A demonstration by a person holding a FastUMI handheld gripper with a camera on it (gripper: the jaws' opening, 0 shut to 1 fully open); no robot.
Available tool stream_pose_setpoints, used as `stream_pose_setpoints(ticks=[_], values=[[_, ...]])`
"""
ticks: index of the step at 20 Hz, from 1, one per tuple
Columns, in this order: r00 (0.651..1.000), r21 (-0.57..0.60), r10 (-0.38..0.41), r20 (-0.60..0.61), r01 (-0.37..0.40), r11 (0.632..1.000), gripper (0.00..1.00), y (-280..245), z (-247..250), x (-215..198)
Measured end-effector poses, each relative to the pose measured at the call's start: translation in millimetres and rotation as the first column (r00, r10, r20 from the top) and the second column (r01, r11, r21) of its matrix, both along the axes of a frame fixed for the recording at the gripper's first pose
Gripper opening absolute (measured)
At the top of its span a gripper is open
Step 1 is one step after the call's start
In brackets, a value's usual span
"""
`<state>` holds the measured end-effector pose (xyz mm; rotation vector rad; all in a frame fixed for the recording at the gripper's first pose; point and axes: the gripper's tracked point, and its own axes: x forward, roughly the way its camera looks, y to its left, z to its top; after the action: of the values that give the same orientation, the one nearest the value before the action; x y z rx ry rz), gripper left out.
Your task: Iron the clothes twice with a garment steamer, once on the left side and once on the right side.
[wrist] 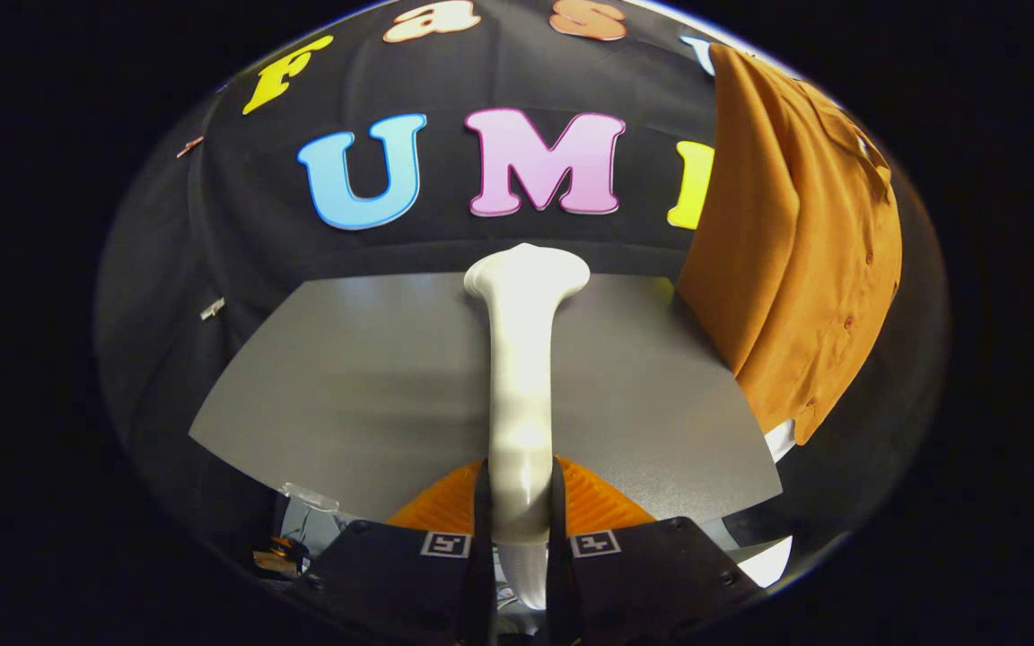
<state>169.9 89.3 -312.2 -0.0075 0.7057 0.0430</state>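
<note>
Steamer (521, 377) clamped at handle by gripper (521, 520), centre frame; judged rigid, smooth; shirt (795, 260), upper right, limp

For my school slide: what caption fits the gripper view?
Gripper shut on white garment steamer, orange shirt hanging beyond.

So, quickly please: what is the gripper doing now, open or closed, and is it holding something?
Gripper: closed on the handle of the white garment steamer, both fingers pressing its sides; the steamer head points ahead over the grey table.
</note>
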Motion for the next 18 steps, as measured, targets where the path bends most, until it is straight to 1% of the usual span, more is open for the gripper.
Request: stream_pose_setpoints(ticks=[2, 4, 7, 9, 12, 14, 18], values=[[0.999, 0.013, 0.013, 0.042, -0.014, 1.0, 0.25, -0.6, 10.4, -8.2], [0.995, 0.045, 0.006, 0.103, -0.011, 0.999, 0.25, -2.6, 27.0, -16.2], [0.973, 0.074, 0.011, 0.232, -0.029, 0.997, 0.25, -7.8, 66.5, -28.1], [0.945, 0.081, 0.029, 0.327, -0.059, 0.995, 0.25, -10.2, 96.0, -36.2], [0.898, 0.093, 0.038, 0.438, -0.087, 0.992, 0.25, -19.9, 130.2, -48.9], [0.866, 0.097, 0.02, 0.5, -0.079, 0.992, 0.25, -31.9, 152.2, -60.6], [0.807, 0.129, -0.052, 0.588, -0.029, 0.991, 0.25, -72.2, 193.7, -80.4]])
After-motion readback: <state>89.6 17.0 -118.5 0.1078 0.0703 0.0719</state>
